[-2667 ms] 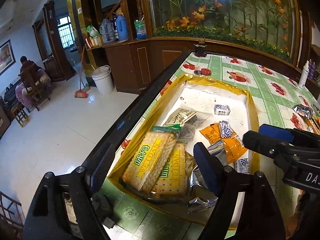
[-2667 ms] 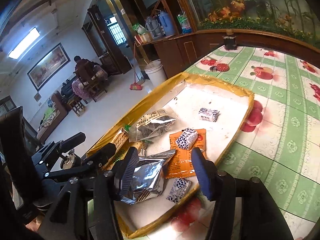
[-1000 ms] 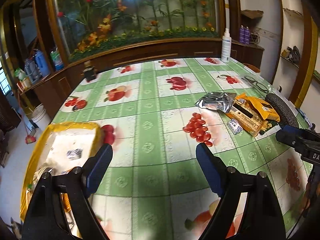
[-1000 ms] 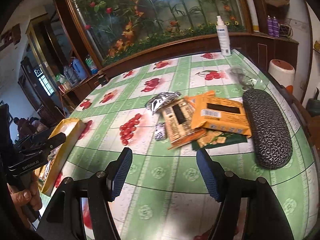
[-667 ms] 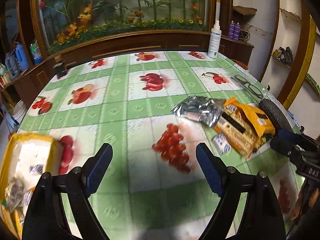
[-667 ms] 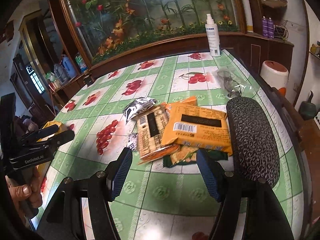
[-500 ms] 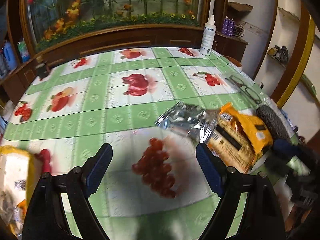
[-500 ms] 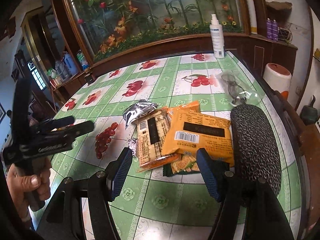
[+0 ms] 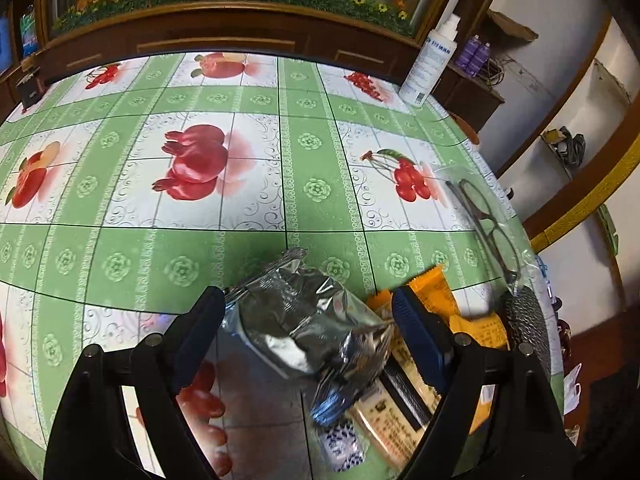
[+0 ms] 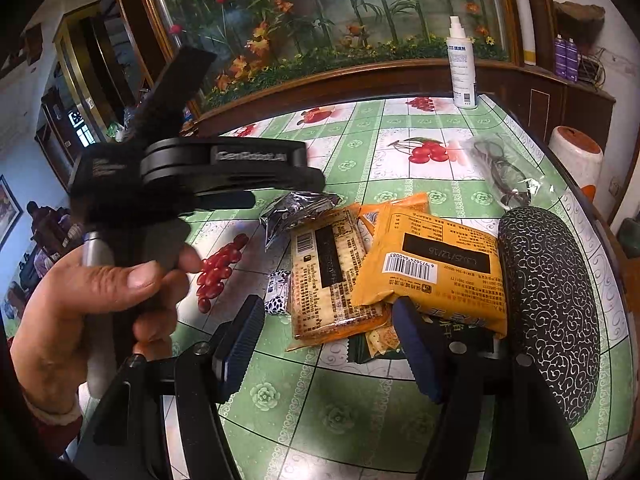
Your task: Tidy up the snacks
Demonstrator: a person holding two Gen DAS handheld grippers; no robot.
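Both claws apart: left claw [image 9: 308, 332] straddles silver packet [image 9: 304, 324]; glasses case [image 10: 548, 304] beside right claw [image 10: 328, 336].

A glossy plastic tablecloth [image 9: 280, 184], green and white with printed fruit, catches window glare. On it lies a crinkled silver foil pouch [image 9: 304, 320], shiny as metal. Beside it, a clear glossy wrapper [image 10: 328, 276] shows rough crackers inside, and an orange pack [image 10: 436, 264] has a smooth, slightly shiny film. A small candy [image 10: 278, 296] wears a slick printed wrapper. The glasses case [image 10: 548, 296] looks matt and textured (raised scrollwork all over). The left gripper [image 9: 308, 336] and right gripper [image 10: 328, 344] are matt black plastic with ribbed blue pads [image 10: 240, 344]. Behind, polished dark wood cabinets [image 9: 224, 40] gleam.
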